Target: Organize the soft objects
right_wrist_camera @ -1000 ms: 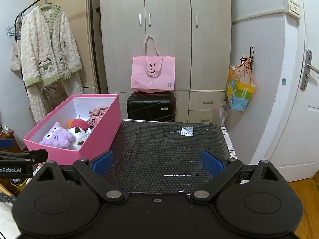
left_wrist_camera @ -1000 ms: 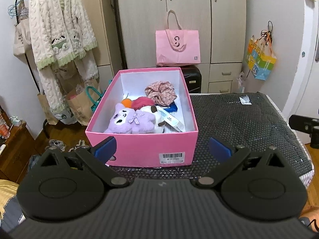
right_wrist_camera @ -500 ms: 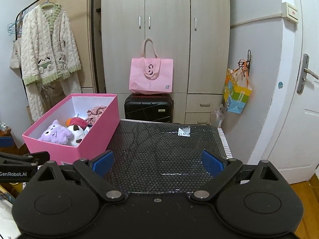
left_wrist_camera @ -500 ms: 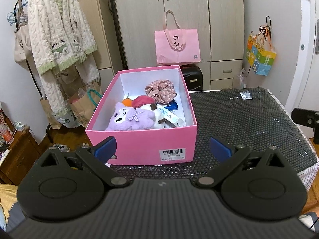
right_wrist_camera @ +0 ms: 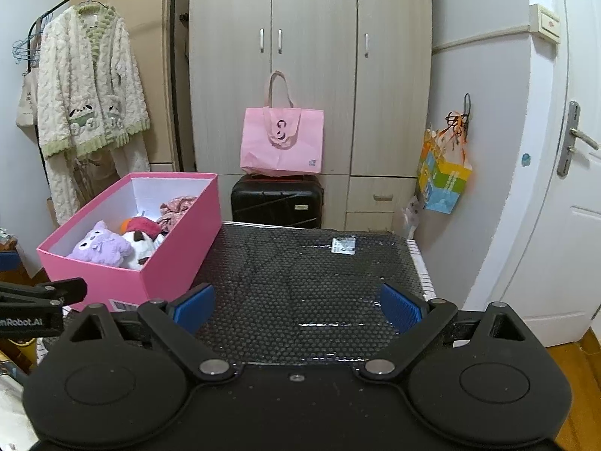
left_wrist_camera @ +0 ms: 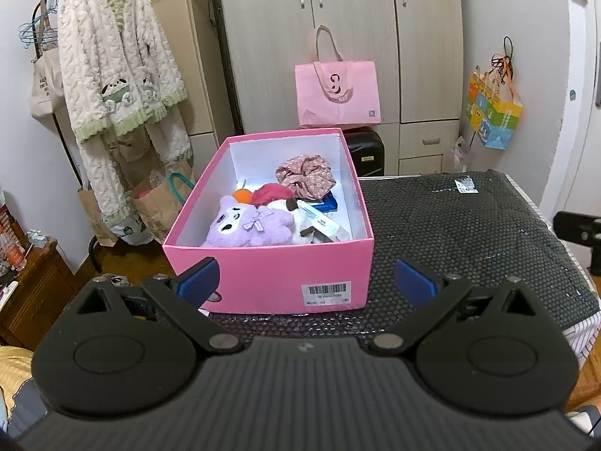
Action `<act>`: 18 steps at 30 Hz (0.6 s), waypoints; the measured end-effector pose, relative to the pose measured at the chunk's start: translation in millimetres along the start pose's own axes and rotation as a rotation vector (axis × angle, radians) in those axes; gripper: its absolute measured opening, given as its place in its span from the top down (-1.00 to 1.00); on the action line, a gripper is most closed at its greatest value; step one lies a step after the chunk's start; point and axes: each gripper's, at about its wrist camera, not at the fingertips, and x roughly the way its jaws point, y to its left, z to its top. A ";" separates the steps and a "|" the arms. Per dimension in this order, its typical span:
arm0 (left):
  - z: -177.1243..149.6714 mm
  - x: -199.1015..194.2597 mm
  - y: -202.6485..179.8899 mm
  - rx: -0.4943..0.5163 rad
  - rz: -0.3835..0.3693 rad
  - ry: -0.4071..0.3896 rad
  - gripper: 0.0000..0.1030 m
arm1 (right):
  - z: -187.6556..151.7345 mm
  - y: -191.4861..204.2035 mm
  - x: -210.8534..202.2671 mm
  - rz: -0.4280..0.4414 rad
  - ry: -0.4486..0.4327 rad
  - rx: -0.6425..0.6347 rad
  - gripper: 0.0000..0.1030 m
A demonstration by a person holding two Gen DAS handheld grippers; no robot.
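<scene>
- On the black bubbly table [right_wrist_camera: 308, 293] sits one pink box [left_wrist_camera: 270, 274], at about 10 o'clock from the right gripper [right_wrist_camera: 296, 308].
- Inside the box I count one purple plush toy [left_wrist_camera: 249, 225], one white plush with brown spots [left_wrist_camera: 300, 221], one red fuzzy thing [left_wrist_camera: 270, 193], one small orange ball [left_wrist_camera: 242, 195], one flowery scrunchie [left_wrist_camera: 306, 176] and one white tube [left_wrist_camera: 325, 221].
- One left gripper [left_wrist_camera: 306, 280] hangs just before the box at 12 o'clock, fingers spread wide, holding nothing.
- That right gripper is spread wide too, holding nothing, over bare table.
- One pink bag [right_wrist_camera: 281, 143] stands on one black suitcase [right_wrist_camera: 278, 201], far off at 12 o'clock.
</scene>
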 end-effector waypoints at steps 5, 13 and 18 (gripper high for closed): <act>-2.4 -1.5 4.5 -0.027 0.011 -0.022 -0.96 | -1.7 -2.2 -0.7 -0.080 -0.026 0.012 -0.89; -4.3 -2.2 8.6 -0.044 0.024 -0.062 -0.96 | -5.2 0.0 3.9 -0.125 -0.025 -0.007 -0.89; -6.2 -3.5 9.3 -0.050 0.026 -0.079 -0.96 | -8.3 4.8 -3.1 -0.092 -0.042 -0.012 -0.89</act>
